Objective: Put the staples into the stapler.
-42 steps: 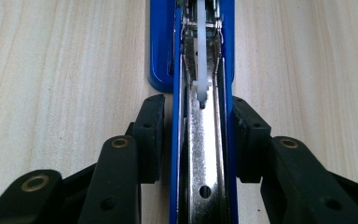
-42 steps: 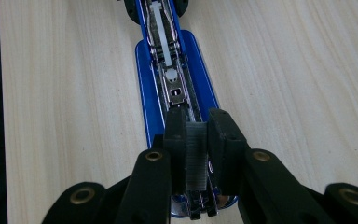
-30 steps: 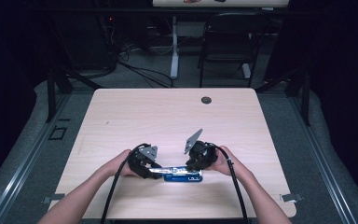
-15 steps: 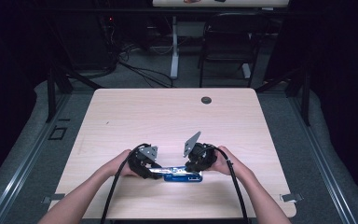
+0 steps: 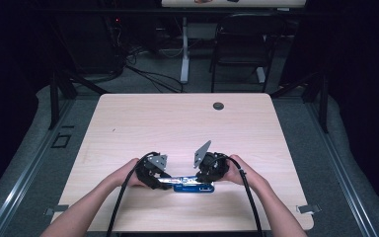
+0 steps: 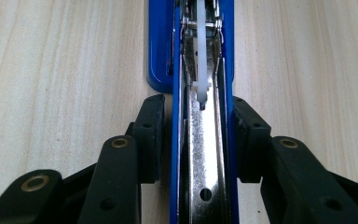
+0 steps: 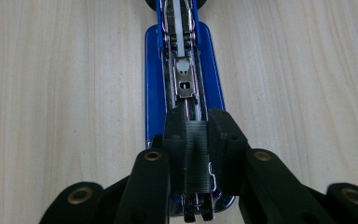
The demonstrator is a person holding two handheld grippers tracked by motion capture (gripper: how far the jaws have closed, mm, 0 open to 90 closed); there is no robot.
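The blue stapler (image 5: 192, 185) lies lengthwise along the desk's (image 5: 177, 123) near edge. The left gripper (image 6: 198, 135) clamps its open top arm; the right gripper (image 7: 198, 135) pinches staples (image 7: 196, 161) over its channel.

The high view looks forward and down on the whole table (image 5: 187, 123) from far. Both gripper views look very near, straight down, and share the blue stapler (image 6: 200, 70) from opposite ends.

Lab: lone table (image 5: 177, 123), floor cables (image 5: 148, 79)
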